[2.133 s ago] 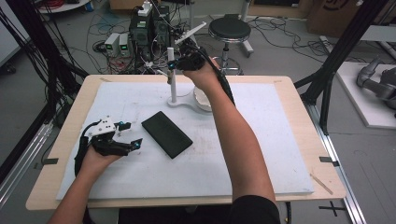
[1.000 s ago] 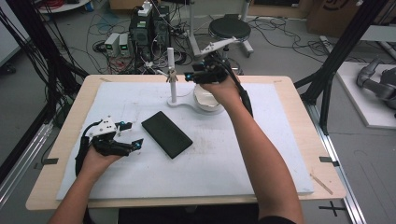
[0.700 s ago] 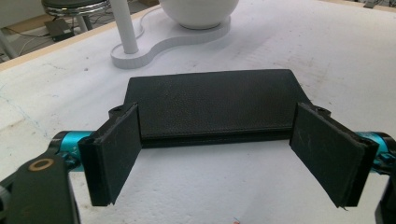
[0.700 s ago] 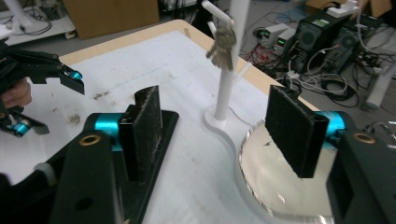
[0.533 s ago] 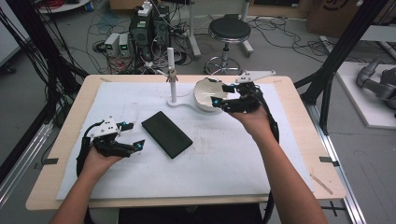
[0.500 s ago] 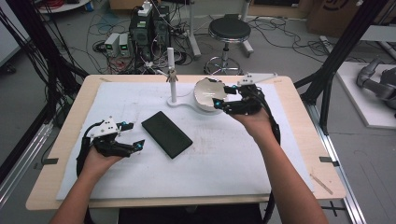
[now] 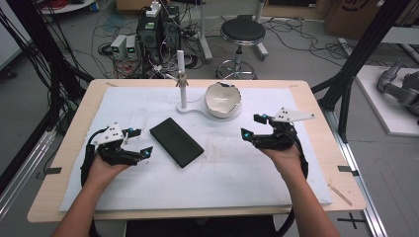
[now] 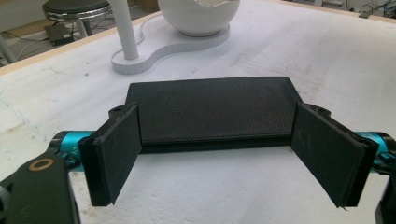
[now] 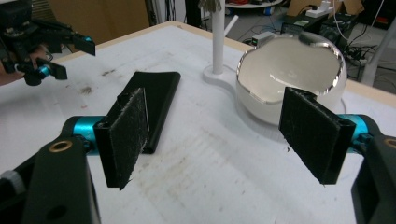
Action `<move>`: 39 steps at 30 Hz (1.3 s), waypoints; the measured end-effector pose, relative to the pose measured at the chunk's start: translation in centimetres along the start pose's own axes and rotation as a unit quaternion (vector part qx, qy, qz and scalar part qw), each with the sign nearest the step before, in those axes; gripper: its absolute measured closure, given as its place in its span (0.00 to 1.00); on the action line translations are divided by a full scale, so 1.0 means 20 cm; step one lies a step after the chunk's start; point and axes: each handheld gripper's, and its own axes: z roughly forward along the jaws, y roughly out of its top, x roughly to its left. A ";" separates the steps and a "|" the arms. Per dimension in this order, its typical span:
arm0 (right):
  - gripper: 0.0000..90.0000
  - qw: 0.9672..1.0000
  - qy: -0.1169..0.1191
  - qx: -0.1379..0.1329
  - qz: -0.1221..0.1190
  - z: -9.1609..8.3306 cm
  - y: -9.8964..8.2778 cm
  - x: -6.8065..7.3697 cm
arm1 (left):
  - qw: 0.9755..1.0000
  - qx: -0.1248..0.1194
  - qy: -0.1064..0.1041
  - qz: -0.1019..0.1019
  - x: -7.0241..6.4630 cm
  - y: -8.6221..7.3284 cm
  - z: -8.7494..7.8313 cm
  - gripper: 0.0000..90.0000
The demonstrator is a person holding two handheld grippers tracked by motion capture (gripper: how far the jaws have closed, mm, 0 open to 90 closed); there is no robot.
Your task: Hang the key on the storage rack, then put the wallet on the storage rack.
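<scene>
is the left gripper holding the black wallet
No, the left gripper stands open with nothing between its jaws, and the black wallet lies flat on the table beyond them.

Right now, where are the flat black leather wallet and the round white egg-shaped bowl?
Flat black leather wallet [image 7: 176, 142]: high view, middle of its top face.
Round white egg-shaped bowl [image 7: 223, 98]: high view, its inner hollow.

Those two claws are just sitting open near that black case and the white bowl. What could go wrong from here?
The flat black leather case lies flush on the white table cover, so the open left claw may slide over it or push it away rather than grip it.

The glossy white egg-shaped bowl on its white stand sits just beyond the open right claw; a careless forward move could knock it.
</scene>
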 end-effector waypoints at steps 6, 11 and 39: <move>0.25 1.000 -0.009 -0.005 0.011 -0.02 -0.13 -0.02 | 1.000 0.002 -0.005 0.002 0.00 0.00 0.01 0.19; 0.24 1.000 -0.013 0.011 0.022 0.00 -0.19 -0.04 | 1.000 -0.002 -0.004 0.004 0.00 0.01 0.01 0.19; 0.24 0.998 -0.023 0.024 0.044 0.03 -0.23 -0.07 | 1.000 0.006 0.003 0.006 0.01 0.00 0.00 0.19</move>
